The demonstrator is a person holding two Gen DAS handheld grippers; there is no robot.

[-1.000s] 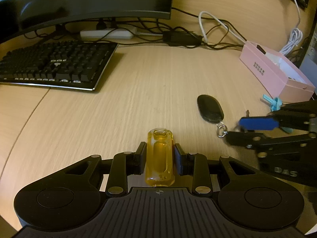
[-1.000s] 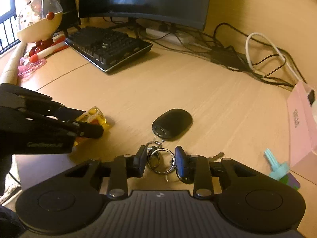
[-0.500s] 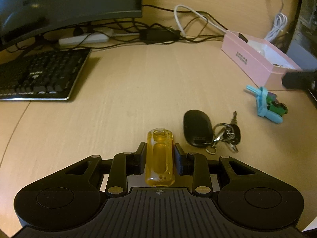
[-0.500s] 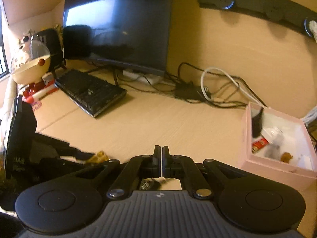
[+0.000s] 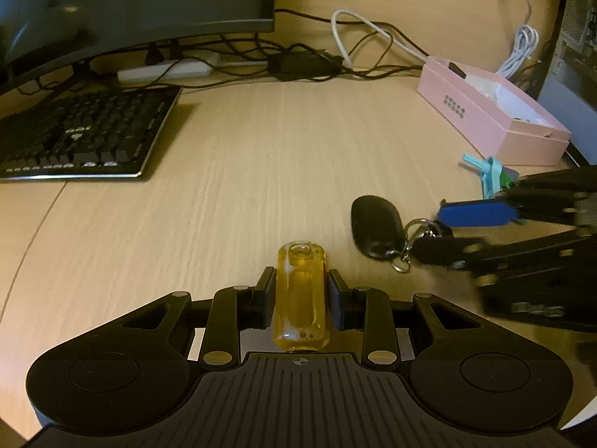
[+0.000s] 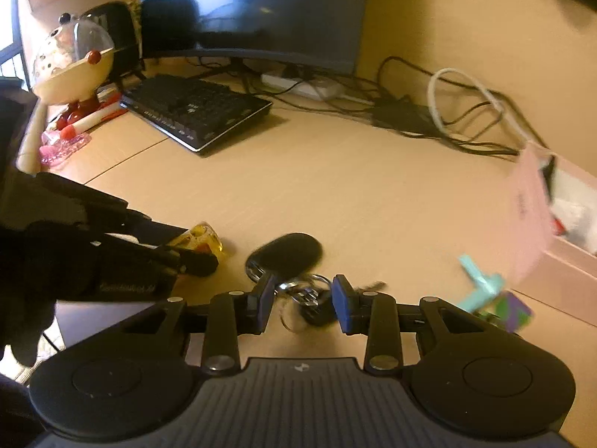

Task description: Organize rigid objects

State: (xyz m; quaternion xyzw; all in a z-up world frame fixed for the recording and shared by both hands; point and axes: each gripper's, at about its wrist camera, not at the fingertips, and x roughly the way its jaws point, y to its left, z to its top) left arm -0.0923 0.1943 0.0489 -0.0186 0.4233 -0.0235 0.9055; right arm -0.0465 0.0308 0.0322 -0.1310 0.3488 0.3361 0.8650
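My left gripper is shut on a clear yellow block and holds it just above the desk; it also shows in the right wrist view. A black key fob with key rings lies on the desk to the right. My right gripper is open, its fingers on either side of the key rings, with the fob just ahead. In the left wrist view the right gripper comes in from the right.
A pink open box holding small items stands at the right. A teal and green toy lies before it. A keyboard, monitor and cables are at the back. A round toy stands far left.
My right gripper was raised and shut half a second ago; it has come back down and opened around the key rings. The left gripper keeps its hold on the yellow block.
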